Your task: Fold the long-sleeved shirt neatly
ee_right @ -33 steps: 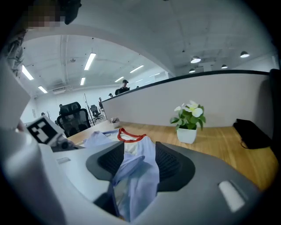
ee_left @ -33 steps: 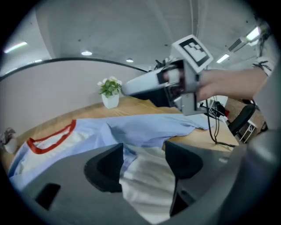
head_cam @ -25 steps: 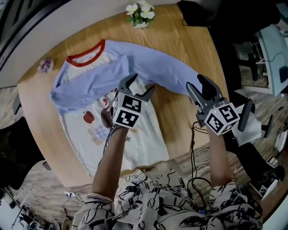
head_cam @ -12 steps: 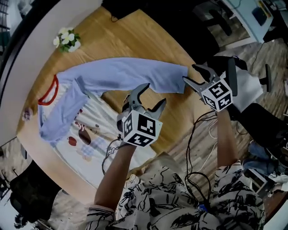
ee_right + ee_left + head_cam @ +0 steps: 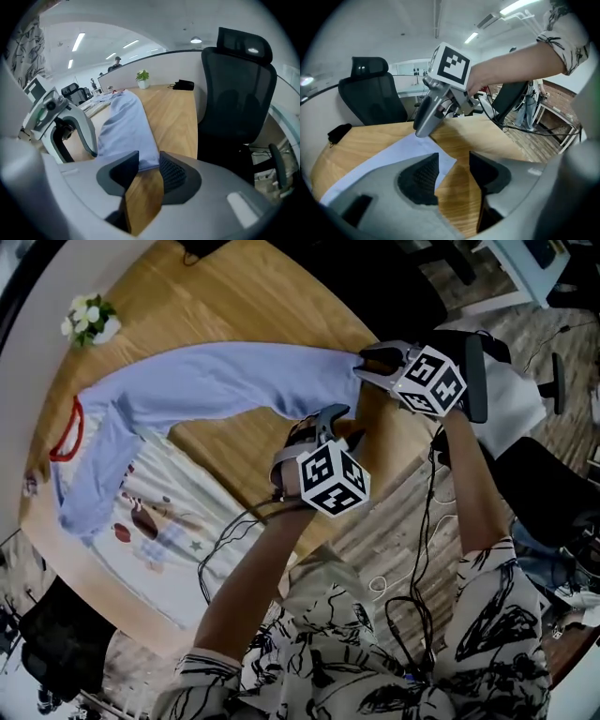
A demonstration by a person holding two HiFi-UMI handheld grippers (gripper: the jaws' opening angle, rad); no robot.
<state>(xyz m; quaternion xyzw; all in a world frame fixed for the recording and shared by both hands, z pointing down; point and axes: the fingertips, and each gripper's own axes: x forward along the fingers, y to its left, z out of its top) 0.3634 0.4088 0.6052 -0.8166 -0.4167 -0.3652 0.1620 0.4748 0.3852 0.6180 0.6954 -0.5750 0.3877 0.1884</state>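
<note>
Left gripper [image 5: 335, 427] hangs over bare wood just beside the sleeve's end. Its jaws are apart and have just been closing, and only the cuff's corner reaches in by one pad, not pinched. Right gripper [image 5: 367, 368] sits at the cuff itself. Its jaws have also just been narrowing to a slim gap, and the cuff's edge lies between their tips without the pads pressing on it.

A round wooden table [image 5: 253, 442] fills the scene, ringed on its far side by a pale curved partition [image 5: 159, 65] in a lit office. The long-sleeved shirt [image 5: 164, 512] lies flat on the table, with its white printed body toward the near-left rim and its red collar [image 5: 68, 430] at the far left. One blue sleeve [image 5: 234, 381] stretches across the tabletop to the right rim. Open wood lies between that sleeve and the shirt's body.

Beyond the rim is plank floor [image 5: 384, 521] with trailing cables [image 5: 424, 521]. A black office chair [image 5: 236, 89] stands close to the edge by the right gripper. At the far rim, a small pot [image 5: 89, 322] holds white flowers.
</note>
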